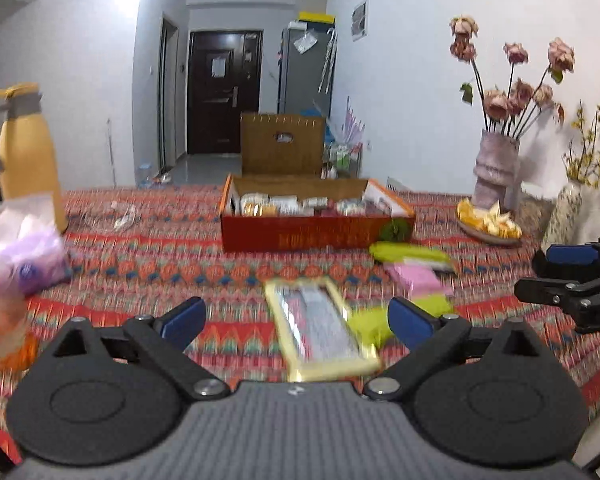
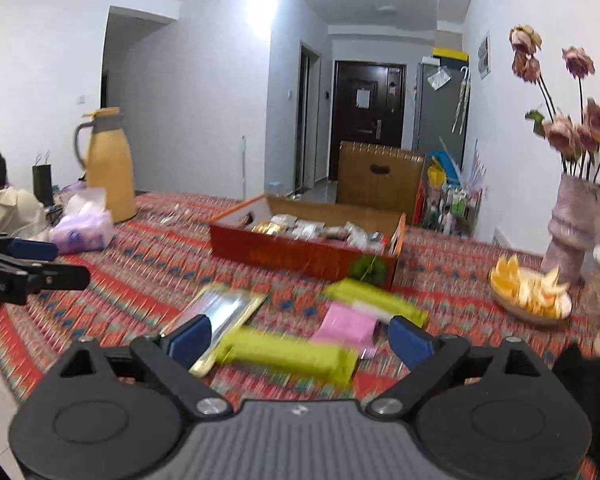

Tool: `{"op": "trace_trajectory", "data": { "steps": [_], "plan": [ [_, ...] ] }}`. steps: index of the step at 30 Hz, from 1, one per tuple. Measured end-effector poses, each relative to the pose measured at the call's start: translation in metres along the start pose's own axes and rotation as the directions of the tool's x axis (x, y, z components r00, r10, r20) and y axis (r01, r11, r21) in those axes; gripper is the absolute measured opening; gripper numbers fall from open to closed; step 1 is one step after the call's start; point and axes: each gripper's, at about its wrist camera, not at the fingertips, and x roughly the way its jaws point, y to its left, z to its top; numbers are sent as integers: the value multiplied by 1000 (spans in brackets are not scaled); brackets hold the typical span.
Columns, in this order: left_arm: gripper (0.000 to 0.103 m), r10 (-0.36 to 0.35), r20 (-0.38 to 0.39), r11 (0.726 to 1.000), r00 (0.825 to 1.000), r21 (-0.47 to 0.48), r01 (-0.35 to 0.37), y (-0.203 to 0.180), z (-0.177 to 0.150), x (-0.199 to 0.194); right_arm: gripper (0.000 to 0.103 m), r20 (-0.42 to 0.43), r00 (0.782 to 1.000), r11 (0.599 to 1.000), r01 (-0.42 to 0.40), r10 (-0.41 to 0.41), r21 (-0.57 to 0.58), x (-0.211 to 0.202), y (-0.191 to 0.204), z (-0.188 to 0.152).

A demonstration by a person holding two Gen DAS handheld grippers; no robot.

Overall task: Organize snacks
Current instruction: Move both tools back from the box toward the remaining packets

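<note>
Nearest to us, the left gripper [image 1: 296, 320] hangs just above the patterned tablecloth [image 1: 140, 272] with its blue pads spread wide and nothing pressed between them. A gold-edged snack pack [image 1: 320, 328] lies flat on the cloth in the gap between our left pads, touching neither one. Just past the right-hand pad we see a yellow-green bar [image 1: 366, 322] poking out, and beyond it a pink packet [image 1: 418, 278] and a second yellow-green bar [image 1: 410, 253].

Our right gripper [image 2: 300, 338] is likewise wide open and holds nothing. Between its pads lie a yellow-green bar [image 2: 290, 354] and, a little farther out, the pink packet [image 2: 346, 324]; the gold-edged pack [image 2: 224, 314] sits toward its left pad, and the other green bar [image 2: 374, 298] lies ahead of its right pad. All of this is motion-blurred, so we cannot read any label.

Straight ahead of both grippers, well beyond the loose snacks, stands an open red box [image 1: 316, 234] already part-filled with small wrapped snacks [image 1: 296, 204]. Off to the left of our left gripper sit a purple tissue pack [image 1: 28, 256] and a yellow jug [image 1: 24, 152]. To the right of our right gripper we see a plate of orange peel [image 2: 532, 290] and a vase of dried roses [image 2: 572, 228].
</note>
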Motion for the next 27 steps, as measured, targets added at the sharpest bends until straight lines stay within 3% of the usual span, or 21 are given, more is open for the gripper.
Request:
{"op": "trace_trajectory", "data": {
  "steps": [6,10,18,27],
  "plan": [
    [100,17,-93,1000,996,-12,-18,1,-42,-11,95,-46,998,998,-36,39,52,-18,20,-47],
    [99,5,-128,1000,992,-22,-8,2,-55,-10,95,-101,995,999,-2,5,33,-15,27,-63],
    [99,-10,-151,1000,989,-26,6,2,-53,6,95,-135,991,999,20,-13,47,-1,25,-71],
    [99,-1,-203,999,979,-50,-9,2,-42,60,95,-162,986,991,66,-47,114,43,1,-59]
  ]
}}
